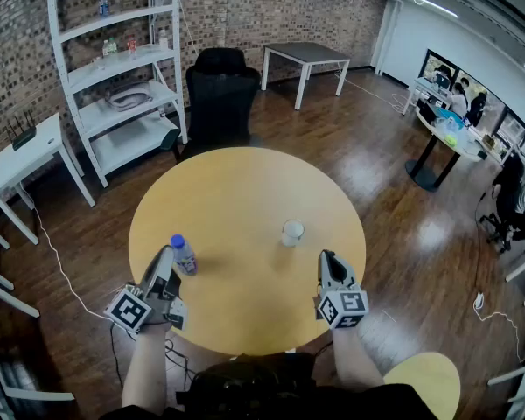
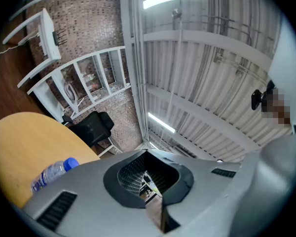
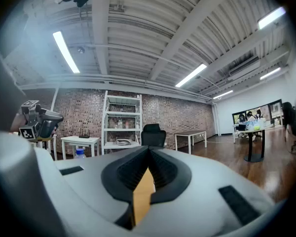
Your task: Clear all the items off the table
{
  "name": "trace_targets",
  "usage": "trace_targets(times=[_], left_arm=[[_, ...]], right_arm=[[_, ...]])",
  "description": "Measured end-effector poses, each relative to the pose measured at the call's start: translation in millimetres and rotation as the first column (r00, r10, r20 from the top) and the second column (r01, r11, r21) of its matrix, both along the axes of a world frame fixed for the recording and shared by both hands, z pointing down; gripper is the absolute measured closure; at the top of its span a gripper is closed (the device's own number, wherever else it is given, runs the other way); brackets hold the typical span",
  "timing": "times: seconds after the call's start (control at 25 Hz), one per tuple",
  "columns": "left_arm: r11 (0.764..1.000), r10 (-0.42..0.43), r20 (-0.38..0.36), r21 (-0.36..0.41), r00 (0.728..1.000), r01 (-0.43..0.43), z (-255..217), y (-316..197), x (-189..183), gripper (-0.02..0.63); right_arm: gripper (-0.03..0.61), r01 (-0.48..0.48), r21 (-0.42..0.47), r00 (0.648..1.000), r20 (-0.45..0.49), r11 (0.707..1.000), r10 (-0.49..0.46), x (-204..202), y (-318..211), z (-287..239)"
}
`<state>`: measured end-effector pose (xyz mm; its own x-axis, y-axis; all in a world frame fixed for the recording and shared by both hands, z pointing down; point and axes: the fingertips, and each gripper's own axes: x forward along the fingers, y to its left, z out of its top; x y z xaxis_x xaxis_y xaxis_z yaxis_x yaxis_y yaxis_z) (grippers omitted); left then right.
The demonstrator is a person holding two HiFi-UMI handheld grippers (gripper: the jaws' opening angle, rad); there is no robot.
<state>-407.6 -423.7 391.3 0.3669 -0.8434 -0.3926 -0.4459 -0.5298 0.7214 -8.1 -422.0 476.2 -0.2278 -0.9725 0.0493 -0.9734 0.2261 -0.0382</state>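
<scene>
A clear water bottle with a blue cap point(image 1: 184, 254) stands on the round wooden table point(image 1: 245, 199) at its left front. The bottle point(image 2: 52, 172) also shows low at the left in the left gripper view. A white cup point(image 1: 292, 232) stands right of the table's middle. My left gripper point(image 1: 165, 259) is shut and empty, its tip just left of the bottle. My right gripper point(image 1: 326, 261) is shut and empty too, a little to the right of the cup and nearer to me. In the right gripper view only the bottle's blue cap point(image 3: 79, 151) peeks over the gripper's body.
A black office chair point(image 1: 219, 94) stands behind the table. A white shelf unit point(image 1: 122, 68) and a small white side table point(image 1: 31, 151) stand at the left. A cable point(image 1: 57, 265) runs over the dark wood floor. Another table point(image 1: 306, 58) is at the back, and people sit at desks point(image 1: 451, 134) far right.
</scene>
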Motion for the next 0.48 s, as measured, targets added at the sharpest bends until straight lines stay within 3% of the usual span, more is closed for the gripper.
trace_targets(times=[0.12,0.28,0.4,0.48], left_arm=[[0.999,-0.029,0.114,0.028,0.993,0.026,0,3,-3,0.614],[0.992,-0.084,0.355,0.119,0.931,0.044,3,9,-3,0.614],[0.983,-0.119,0.401,0.173,0.908,0.052,-5,12,-6,0.614],[0.978,-0.158,0.450,0.197,0.879,0.074,-6,15,-3,0.614]], right_arm=[[0.574,0.001,0.009,1.000,-0.021,1.000,-0.001,1,3,-2],[0.574,-0.003,0.033,1.000,-0.021,0.999,0.004,7,4,-11],[0.574,-0.011,0.049,1.000,0.004,0.999,0.011,6,1,-18],[0.574,0.004,0.061,1.000,0.002,0.998,-0.004,-1,2,-21]])
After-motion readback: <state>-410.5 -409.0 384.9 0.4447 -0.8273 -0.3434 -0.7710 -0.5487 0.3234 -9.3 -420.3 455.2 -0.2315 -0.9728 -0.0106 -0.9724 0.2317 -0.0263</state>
